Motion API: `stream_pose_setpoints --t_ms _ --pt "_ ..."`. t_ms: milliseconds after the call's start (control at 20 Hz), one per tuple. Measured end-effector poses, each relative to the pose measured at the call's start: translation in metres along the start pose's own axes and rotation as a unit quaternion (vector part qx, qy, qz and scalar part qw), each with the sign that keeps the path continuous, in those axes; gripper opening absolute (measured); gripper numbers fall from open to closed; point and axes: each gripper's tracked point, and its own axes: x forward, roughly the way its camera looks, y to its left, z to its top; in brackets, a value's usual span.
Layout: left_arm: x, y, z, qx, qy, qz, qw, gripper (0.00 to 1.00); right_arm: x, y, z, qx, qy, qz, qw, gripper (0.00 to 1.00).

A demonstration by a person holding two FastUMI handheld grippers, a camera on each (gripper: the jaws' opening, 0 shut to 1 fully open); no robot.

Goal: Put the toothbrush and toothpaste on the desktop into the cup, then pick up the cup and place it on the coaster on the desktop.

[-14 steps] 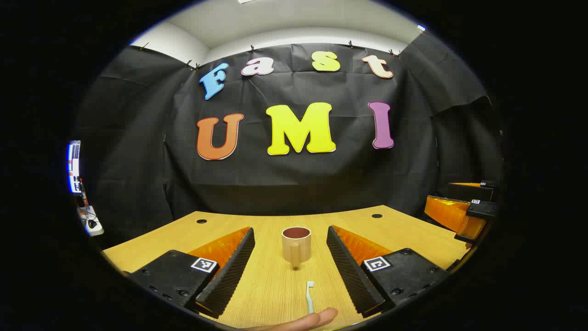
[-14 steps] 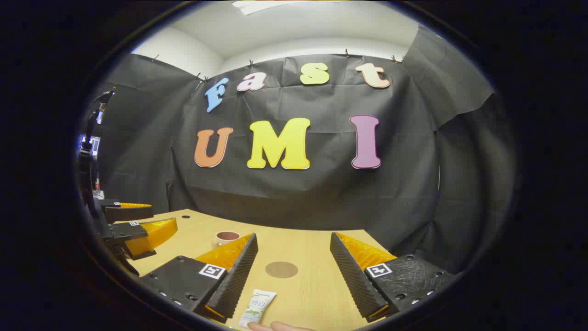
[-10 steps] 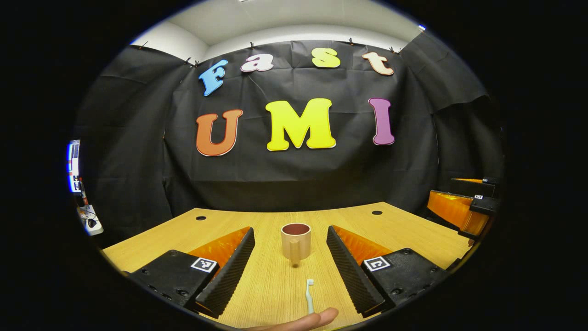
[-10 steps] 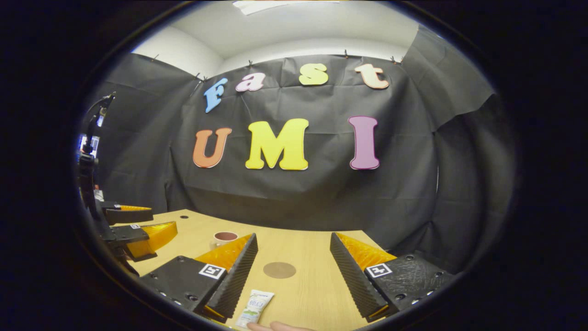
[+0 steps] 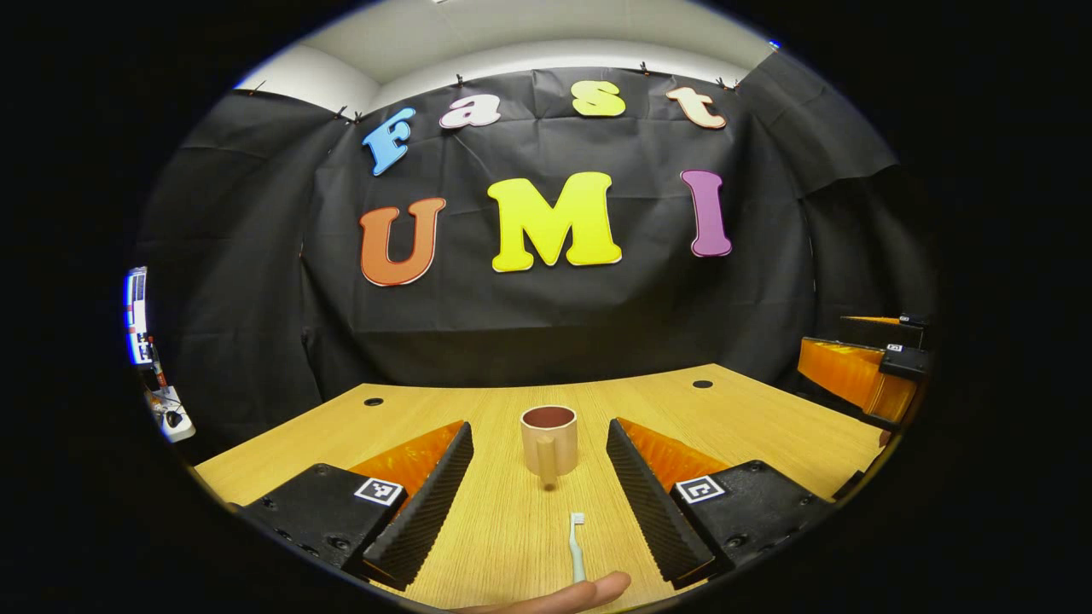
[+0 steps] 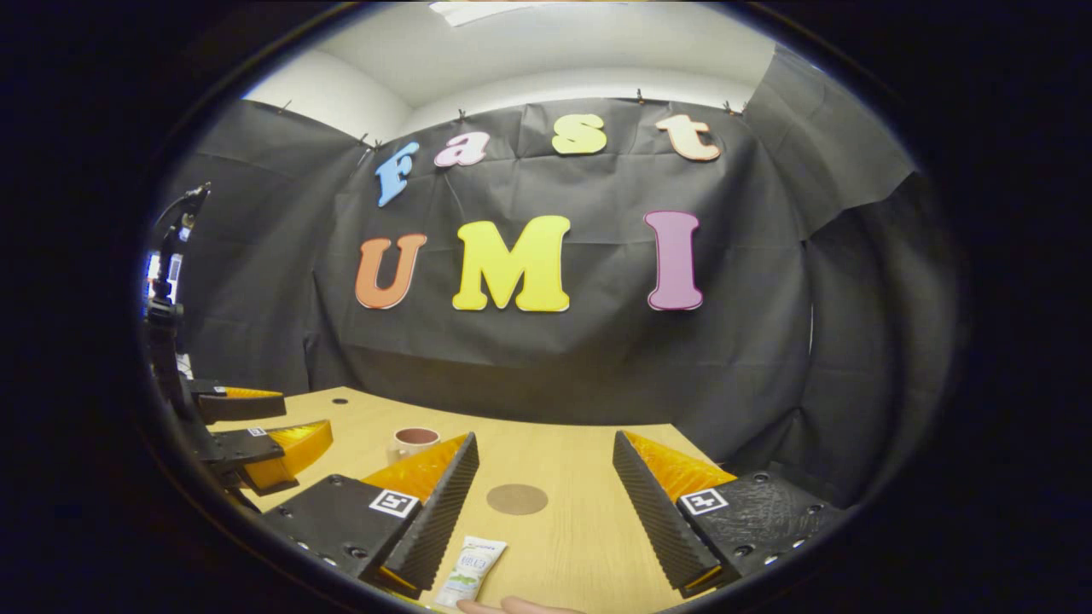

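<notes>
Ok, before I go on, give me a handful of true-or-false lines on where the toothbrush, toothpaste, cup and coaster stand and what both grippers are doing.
1. The toothbrush lies flat on the desktop, between the left gripper's fingers. True.
2. The toothbrush is already inside the cup. False: the cup stands upright farther ahead with nothing sticking out of it.
3. The right gripper is shut on the toothpaste. False: its jaws stand wide apart and the tube lies on the desktop by one finger.
4. The coaster is bare. True: no cup sits on it.
5. The cup's handle faces the left gripper view. True.
6. The left gripper is shut. False: it is open.
</notes>
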Motion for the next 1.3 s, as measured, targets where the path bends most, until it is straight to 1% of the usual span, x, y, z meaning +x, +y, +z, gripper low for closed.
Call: stream_pose_setpoints --t_ms 50,100,150,400,550,700,750,800,850,950,1000,1050,1100,1150,1200,1300 --pt "0.002 0.000 -0.003 -0.003 0.006 0.000 1.000 1.00 0.000 0.000 -0.001 0.000 0.001 0.000 1.000 0.95" --pt "0.003 0.000 -0.008 -0.008 0.014 -0.001 1.000 1.00 0.000 0.000 -0.002 -0.001 0.003 0.000 1.000 0.93" --pt "0.005 -0.002 -0.015 -0.015 0.024 -0.005 1.000 1.00 0.001 0.000 -0.003 -0.001 0.004 0.000 1.000 0.95" --pt "0.013 -0.008 -0.055 -0.039 0.094 -0.021 0.995 1.00 0.003 -0.002 -0.008 0.002 0.012 -0.001 1.000 0.95" --pt "0.015 -0.020 -0.093 -0.054 0.161 -0.036 0.985 1.00 0.005 -0.001 -0.012 0.006 0.021 0.001 1.000 0.95" --pt "0.013 -0.022 -0.126 -0.034 0.217 -0.034 0.975 1.00 0.006 -0.001 -0.013 0.007 0.025 -0.001 1.000 0.95" --pt "0.012 -0.025 -0.136 -0.030 0.233 -0.039 0.971 0.98 0.007 -0.002 -0.015 0.007 0.026 -0.001 1.000 0.95" --pt "0.011 -0.028 -0.143 -0.032 0.244 -0.044 0.968 0.95 0.007 -0.001 -0.015 0.006 0.028 -0.001 1.000 0.93" --pt "0.008 -0.033 -0.152 -0.035 0.255 -0.047 0.965 0.89 0.008 0.000 -0.016 0.006 0.029 0.000 1.000 0.95" --pt "0.005 -0.037 -0.164 -0.031 0.270 -0.054 0.961 0.84 0.008 0.000 -0.017 0.005 0.030 -0.001 1.000 0.95" --pt "0.005 -0.037 -0.167 -0.024 0.275 -0.054 0.960 0.82 0.009 0.000 -0.017 0.005 0.031 0.000 1.000 0.95" --pt "0.005 -0.038 -0.171 -0.021 0.279 -0.054 0.959 0.75 0.009 0.000 -0.019 0.006 0.032 0.000 0.999 0.95" --pt "0.004 -0.039 -0.175 -0.023 0.286 -0.055 0.956 0.71 0.009 0.001 -0.020 0.006 0.034 0.001 0.999 0.95" --pt "0.003 -0.037 -0.174 -0.023 0.287 -0.055 0.956 0.64 0.009 0.001 -0.021 0.006 0.035 0.002 0.999 0.95" --pt "0.004 -0.036 -0.174 -0.021 0.285 -0.054 0.957 0.63 0.009 0.002 -0.021 0.006 0.035 0.002 0.999 0.95" --pt "0.003 -0.035 -0.174 -0.018 0.284 -0.055 0.957 0.54 0.009 0.002 -0.022 0.006 0.036 0.002 0.999 0.95"
